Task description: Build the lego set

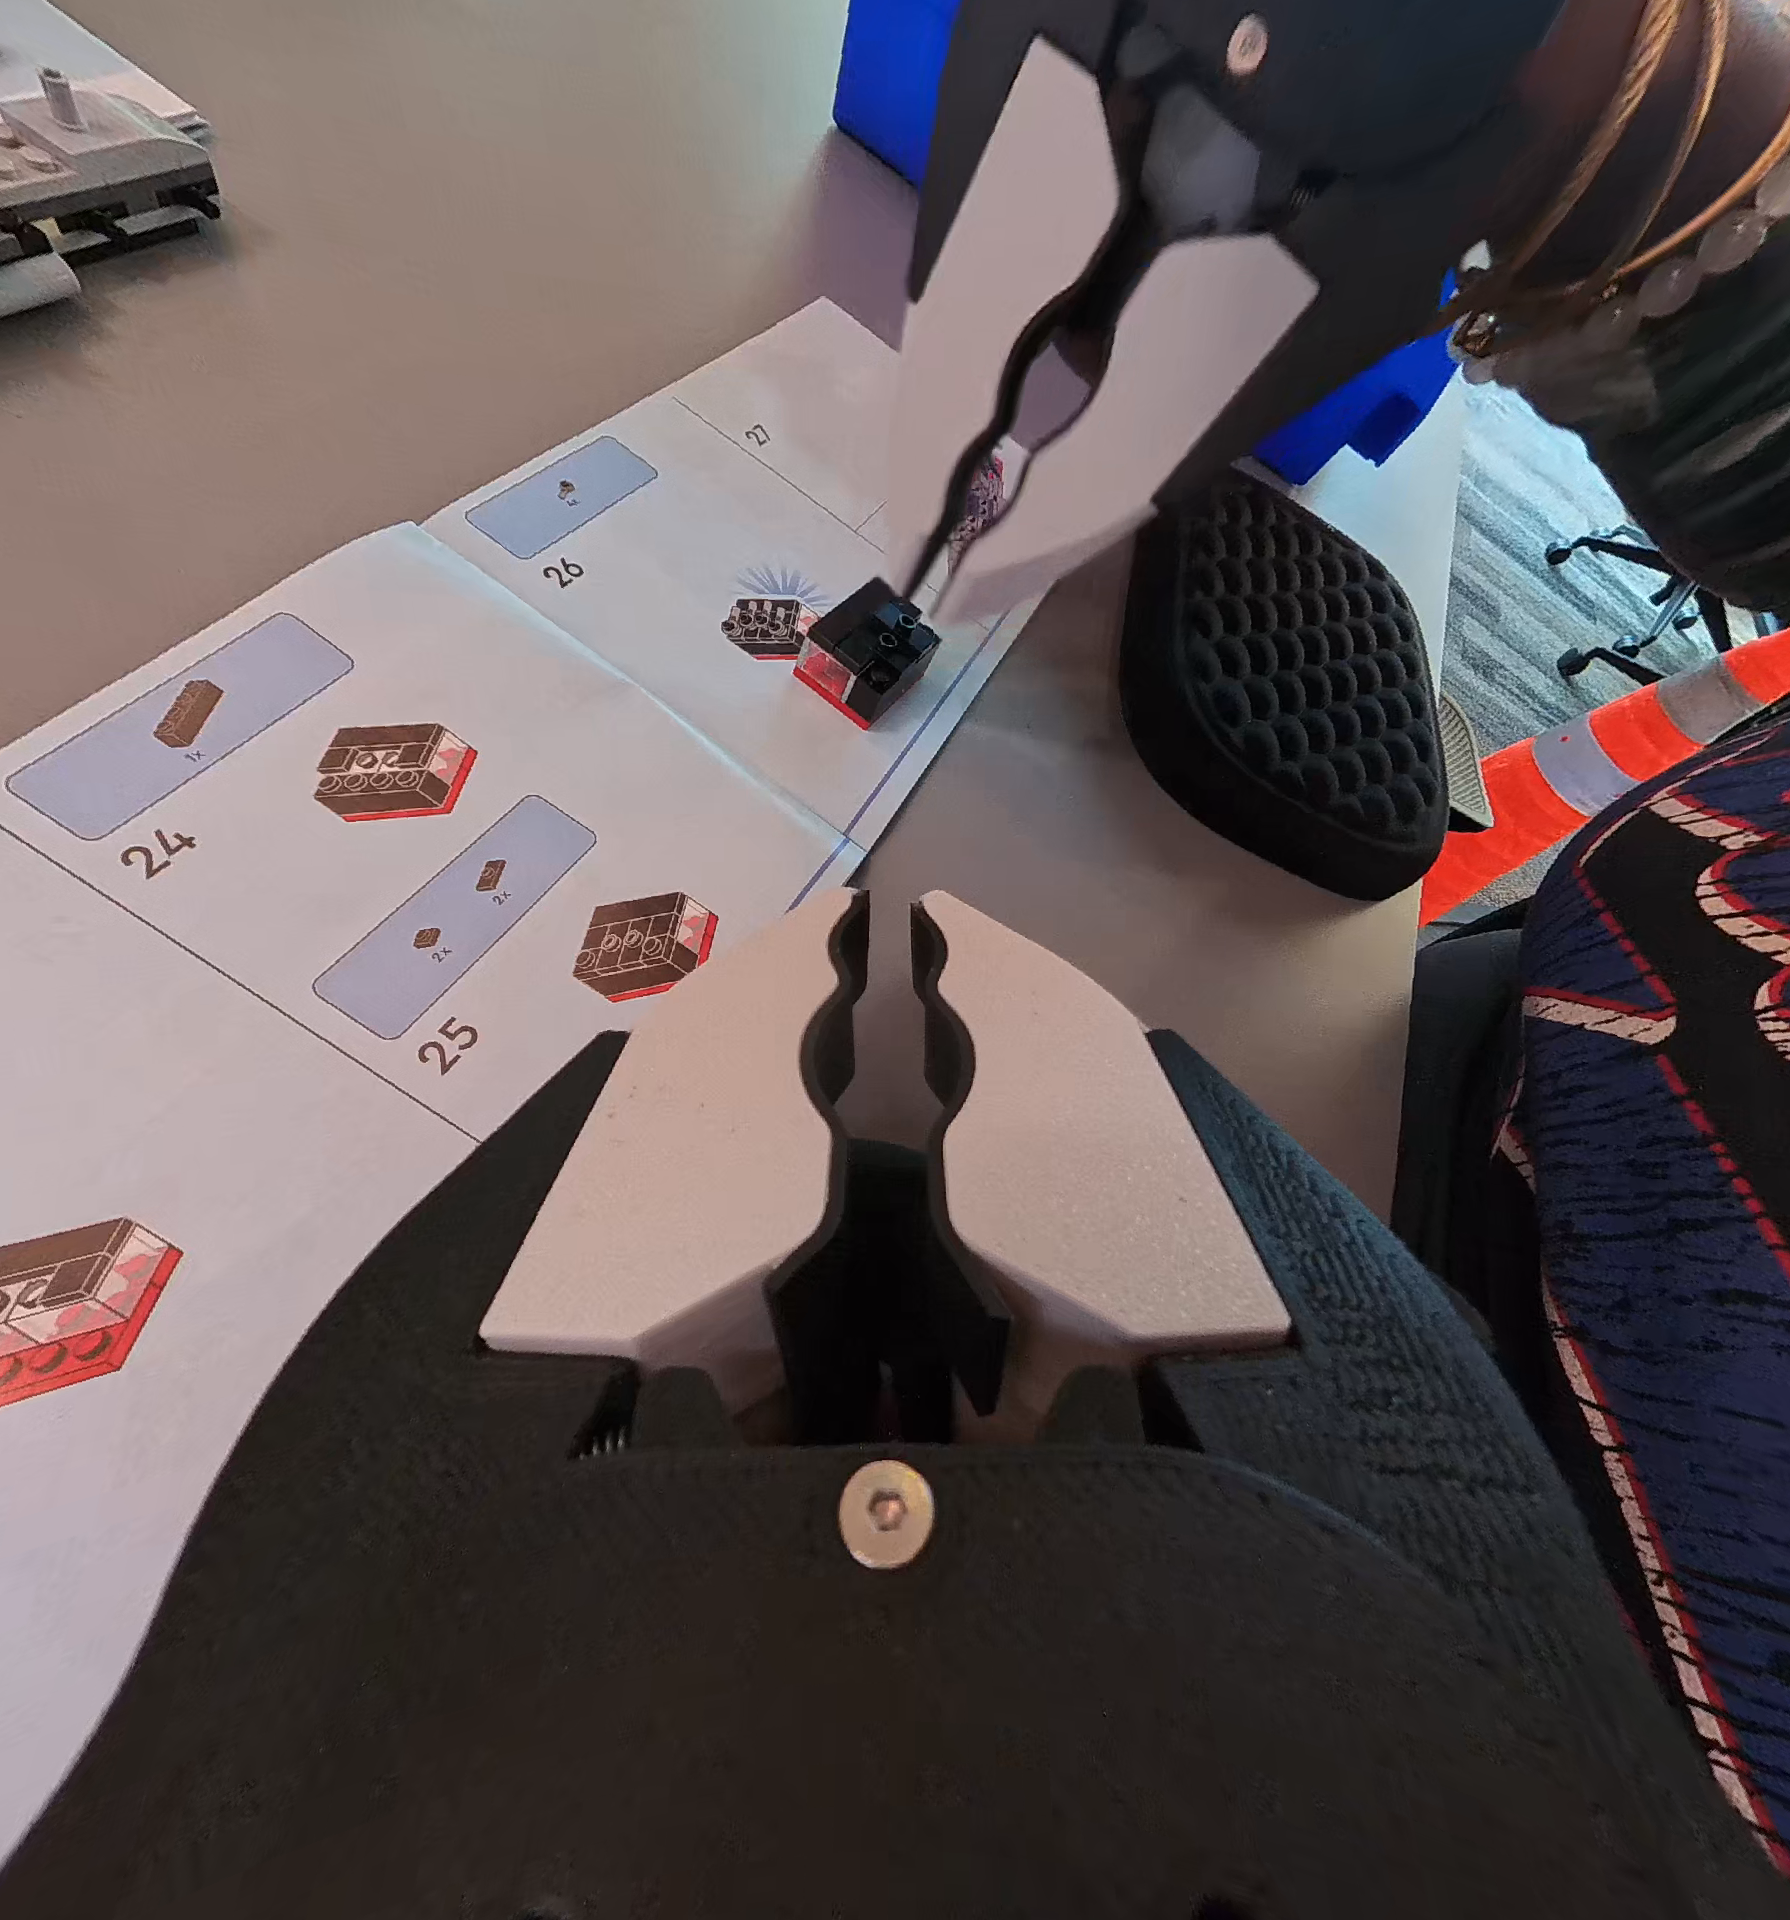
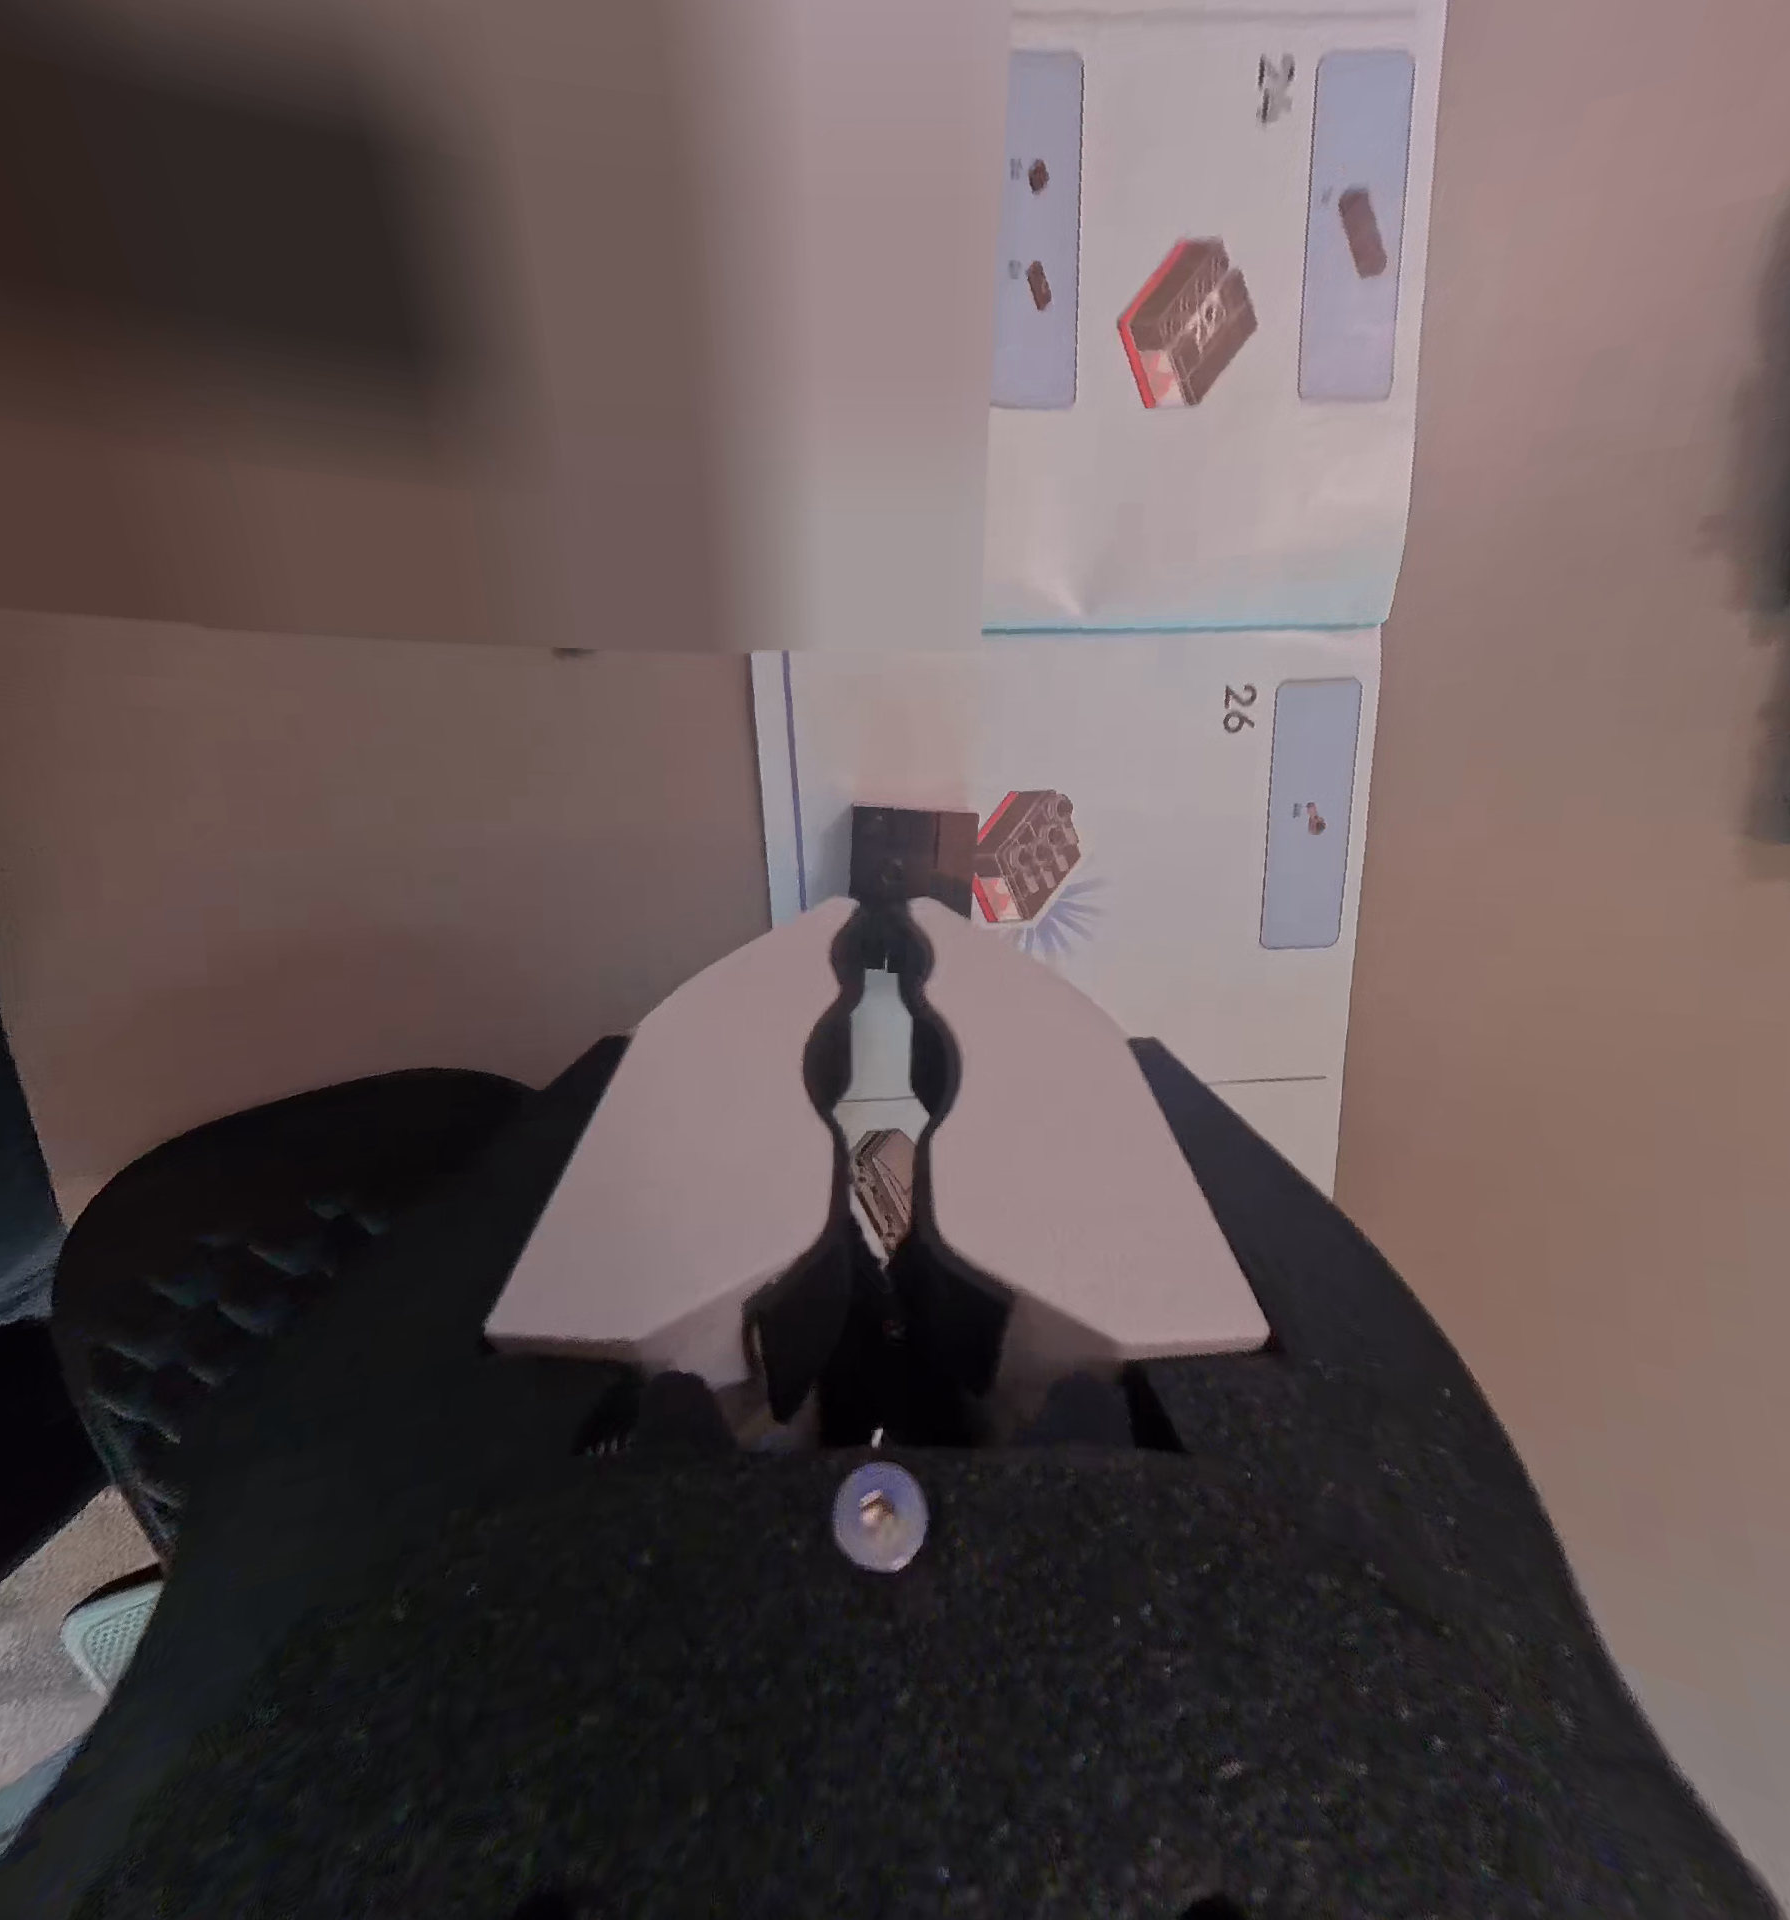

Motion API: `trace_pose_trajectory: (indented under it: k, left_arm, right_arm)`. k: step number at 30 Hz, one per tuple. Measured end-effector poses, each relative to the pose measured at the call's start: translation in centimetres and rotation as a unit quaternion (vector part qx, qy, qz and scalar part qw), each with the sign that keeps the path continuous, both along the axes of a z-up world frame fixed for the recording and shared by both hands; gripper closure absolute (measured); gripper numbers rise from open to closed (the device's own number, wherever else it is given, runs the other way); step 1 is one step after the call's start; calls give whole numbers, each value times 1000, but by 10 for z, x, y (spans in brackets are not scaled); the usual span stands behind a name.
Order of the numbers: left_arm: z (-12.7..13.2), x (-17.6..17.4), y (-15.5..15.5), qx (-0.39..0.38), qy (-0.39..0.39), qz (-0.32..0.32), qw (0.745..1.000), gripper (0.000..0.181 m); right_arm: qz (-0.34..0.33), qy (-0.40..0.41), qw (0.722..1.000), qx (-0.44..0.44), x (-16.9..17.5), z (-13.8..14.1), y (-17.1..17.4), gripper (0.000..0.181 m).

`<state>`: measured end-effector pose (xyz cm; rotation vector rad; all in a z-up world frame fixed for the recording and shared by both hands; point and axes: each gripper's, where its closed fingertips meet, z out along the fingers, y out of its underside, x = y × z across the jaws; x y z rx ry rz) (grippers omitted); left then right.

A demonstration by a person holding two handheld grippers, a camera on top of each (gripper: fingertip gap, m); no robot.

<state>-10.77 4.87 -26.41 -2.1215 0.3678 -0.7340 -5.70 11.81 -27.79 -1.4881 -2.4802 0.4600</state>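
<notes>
Pinching a tiny black piece over the black-and-red lego block (image 1: 867, 649), the right gripper (image 1: 927, 601) has its jaws nearly pressed together.
The block sits on the open instruction booklet (image 1: 371, 935) near its table-edge side; the left gripper (image 1: 889, 914) hovers nearer the booklet's edge, jaws narrowly parted, holding nothing.

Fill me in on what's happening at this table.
A person with a handheld gripper in each hand is building a lego set. The right gripper, nearly closed, has its tips down at the top of a small black and red lego block, seemingly placing a tiny black piece. The block sits on the open instruction booklet. The left gripper hangs back, narrowly open and empty. A grey lego assembly waits farther off.
</notes>
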Motion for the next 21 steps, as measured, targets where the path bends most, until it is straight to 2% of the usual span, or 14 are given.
trace_pose_trajectory:
  k: [3, 11, 16, 21]
  left_arm:
    - [0, 0, 0, 0, -1, 0, 1000, 174]
    - [0, 0, 0, -1, -3, 0, 1000, 174]
    - [1, 0, 0, 2, -7, -1, 1000, 174]
    - [2, 0, 0, 0, -15, -1, 1000, 174]
  right_arm:
    - [3, -8, 1000, -10, 1, -2, 2, 181]
    - [20, -20, 1000, 1, -1, -6, 0, 181]
    - [33, -20, 998, 50, 3, -10, 5, 181]
    - [8, -37, 999, 27, 5, -10, 8, 180]
